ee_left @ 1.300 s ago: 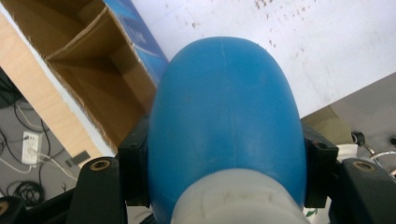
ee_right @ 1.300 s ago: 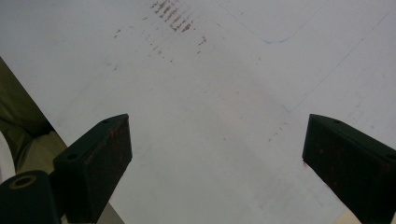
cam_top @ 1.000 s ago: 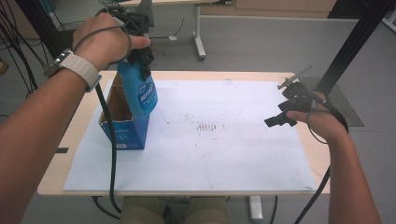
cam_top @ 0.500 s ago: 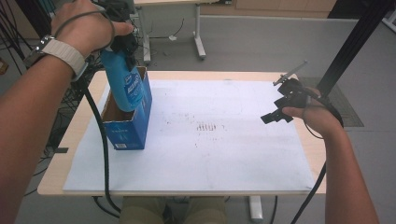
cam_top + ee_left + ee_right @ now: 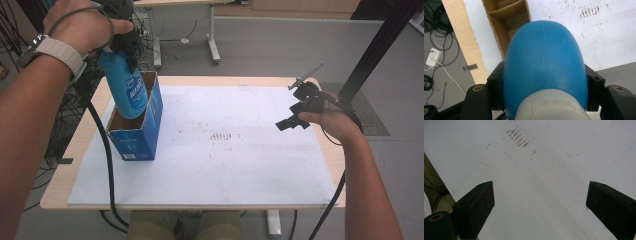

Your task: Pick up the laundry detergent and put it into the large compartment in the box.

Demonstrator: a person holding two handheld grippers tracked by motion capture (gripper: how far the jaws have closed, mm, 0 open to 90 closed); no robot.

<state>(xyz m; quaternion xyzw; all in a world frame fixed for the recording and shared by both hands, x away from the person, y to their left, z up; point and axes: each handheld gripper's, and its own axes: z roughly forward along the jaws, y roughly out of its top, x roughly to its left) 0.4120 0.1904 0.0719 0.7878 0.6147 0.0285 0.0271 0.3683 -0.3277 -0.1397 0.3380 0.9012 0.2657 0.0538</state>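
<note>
My left gripper (image 5: 125,42) is shut on a blue bottle (image 5: 125,90) just below its white cap, and holds it upright above the open blue cardboard box (image 5: 140,135) at the table's left. The bottle's lower end sits at the box's opening. In the left gripper view the blue bottle (image 5: 544,67) bulges between the two jaws, with the box's brown inside (image 5: 509,22) below it. My right gripper (image 5: 295,117) hovers over the right side of the white mat, and its jaws (image 5: 539,205) stand wide apart with nothing between them.
A white mat (image 5: 225,165) with faint reddish-brown marks (image 5: 222,136) covers most of the wooden table (image 5: 70,165). A black cable (image 5: 107,165) hangs from the left gripper over the table's front edge. Desk legs and cables stand on the floor beyond.
The left hand has lifted the bottle up and back, away from me, so more of it stands out of the box. The right hand stays where it was.
</note>
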